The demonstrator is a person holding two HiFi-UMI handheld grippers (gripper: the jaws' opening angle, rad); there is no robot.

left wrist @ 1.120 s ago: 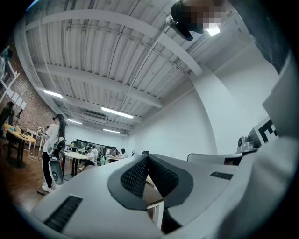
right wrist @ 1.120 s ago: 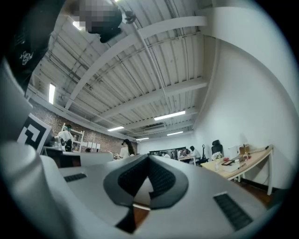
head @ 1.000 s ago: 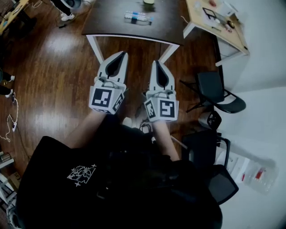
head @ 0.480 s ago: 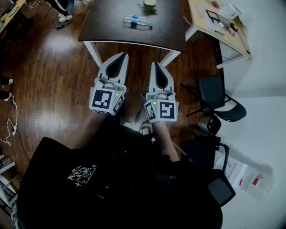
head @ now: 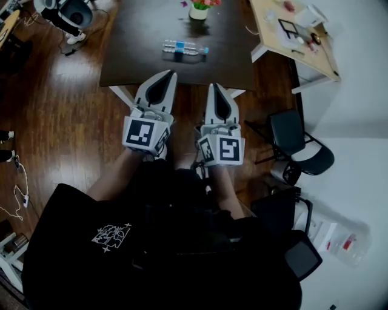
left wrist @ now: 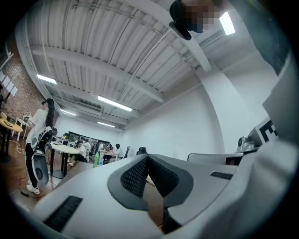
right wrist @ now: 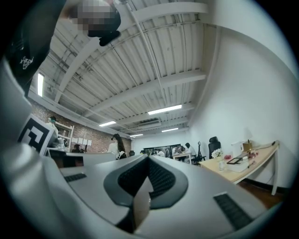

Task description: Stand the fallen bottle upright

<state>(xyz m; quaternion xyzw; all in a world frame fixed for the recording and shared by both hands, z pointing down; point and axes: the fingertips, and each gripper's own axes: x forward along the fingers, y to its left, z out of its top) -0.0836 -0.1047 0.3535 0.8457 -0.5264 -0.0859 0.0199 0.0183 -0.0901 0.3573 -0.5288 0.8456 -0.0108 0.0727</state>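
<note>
Bottle (head: 185, 48) of clear plastic lies on its side near the middle of the dark table (head: 136, 51), with its blue end toward 3 o'clock, and a small pot of flowers (head: 199, 9) stands just behind it at 12 o'clock. From the bottle, the left gripper (head: 166, 74) is at about 7 o'clock and the right gripper (head: 216, 86) at about 5 o'clock, and both are apart from it, with their tips over the near edge of the table. Each gripper has its jaws pressed together with nothing between them, and the two are held side by side and almost level. I think this is a carrying pose for the approach, because the reach for the bottle has not begun. A light desk (head: 291, 30) at 1 o'clock and a black chair (head: 298, 138) at 3 o'clock stand aside on the wooden floor (head: 66, 109). Compared with a second ago, the table and the bottle are lower in the head view and nearer to the tips, the flowers show more fully, and the jaws are closed as before
</note>
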